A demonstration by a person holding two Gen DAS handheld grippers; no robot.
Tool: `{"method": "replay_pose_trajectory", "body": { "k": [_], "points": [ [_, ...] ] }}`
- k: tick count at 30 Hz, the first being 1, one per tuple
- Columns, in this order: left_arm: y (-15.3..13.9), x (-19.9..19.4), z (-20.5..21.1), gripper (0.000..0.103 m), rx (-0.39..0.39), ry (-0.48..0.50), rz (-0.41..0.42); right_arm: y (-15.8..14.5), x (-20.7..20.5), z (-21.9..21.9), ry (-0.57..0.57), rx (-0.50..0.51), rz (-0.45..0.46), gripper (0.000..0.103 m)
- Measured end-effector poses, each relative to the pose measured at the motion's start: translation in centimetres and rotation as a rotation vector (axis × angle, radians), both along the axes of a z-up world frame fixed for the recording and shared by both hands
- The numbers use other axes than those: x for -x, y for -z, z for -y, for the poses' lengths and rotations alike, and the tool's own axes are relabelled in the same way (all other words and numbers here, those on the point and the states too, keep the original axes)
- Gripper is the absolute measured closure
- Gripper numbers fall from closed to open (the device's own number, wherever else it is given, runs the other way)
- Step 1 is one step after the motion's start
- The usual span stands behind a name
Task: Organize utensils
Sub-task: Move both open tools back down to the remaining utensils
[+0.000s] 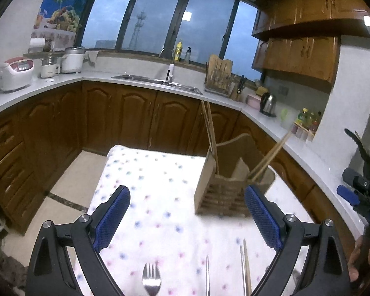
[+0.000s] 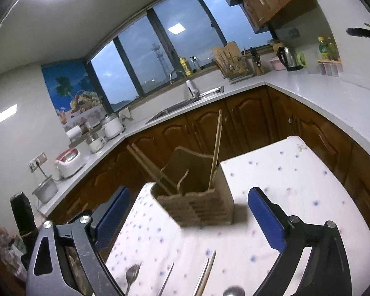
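Note:
A wooden utensil holder [image 1: 222,192] [image 2: 199,204] stands on the table with the dotted white cloth [image 1: 160,185] [image 2: 296,185]. Wooden chopsticks [image 1: 211,133] [image 2: 215,148] lean in its compartments. A metal fork [image 1: 151,281] [image 2: 132,276], a thin metal utensil [image 1: 207,276] [image 2: 166,281] and loose chopsticks [image 1: 245,268] [image 2: 206,276] lie on the cloth near me. A spoon bowl [image 2: 233,291] shows at the bottom edge. My left gripper [image 1: 187,212] is open and empty above the cloth. My right gripper [image 2: 188,212] is open and empty, facing the holder; it also shows in the left wrist view [image 1: 362,190].
Brown cabinets [image 1: 135,118] and a white countertop [image 1: 296,148] with sink [image 1: 157,81], kettle [image 1: 268,103], rice cookers [image 1: 16,72] and dish rack [image 1: 219,76] surround the table. Tiled floor [image 1: 69,185] lies left of the table.

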State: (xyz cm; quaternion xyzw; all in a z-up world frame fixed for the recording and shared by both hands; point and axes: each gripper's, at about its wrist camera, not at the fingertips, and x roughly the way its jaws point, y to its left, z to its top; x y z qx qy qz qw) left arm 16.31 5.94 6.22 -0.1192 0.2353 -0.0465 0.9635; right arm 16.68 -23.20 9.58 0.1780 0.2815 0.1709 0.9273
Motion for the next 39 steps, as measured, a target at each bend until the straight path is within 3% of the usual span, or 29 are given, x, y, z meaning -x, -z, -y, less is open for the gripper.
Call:
{"method": "replay_pose_trajectory", "body": {
  "k": [11,18,26,39],
  "points": [
    [0.5,6.5,-1.0,0.008,0.027,0.027,-0.054,1.4,6.5,-0.5,-0.003,0.107,0.002,0.002],
    [1.2,8.7,-1.0,0.008,0.018,0.037,-0.097,4.1,9.5,-0.6,0.006,0.149,-0.055,0.002],
    [2.1,9.7,-0.4,0.008,-0.006,0.036,-0.155,7.1,11.5,-1.3,0.009,0.208,-0.105,0.002],
    [3.1,9.1,-0.3,0.008,-0.012,0.036,-0.227,9.6,11.1,-1.3,0.008,0.207,-0.191,0.002]
  ]
}}
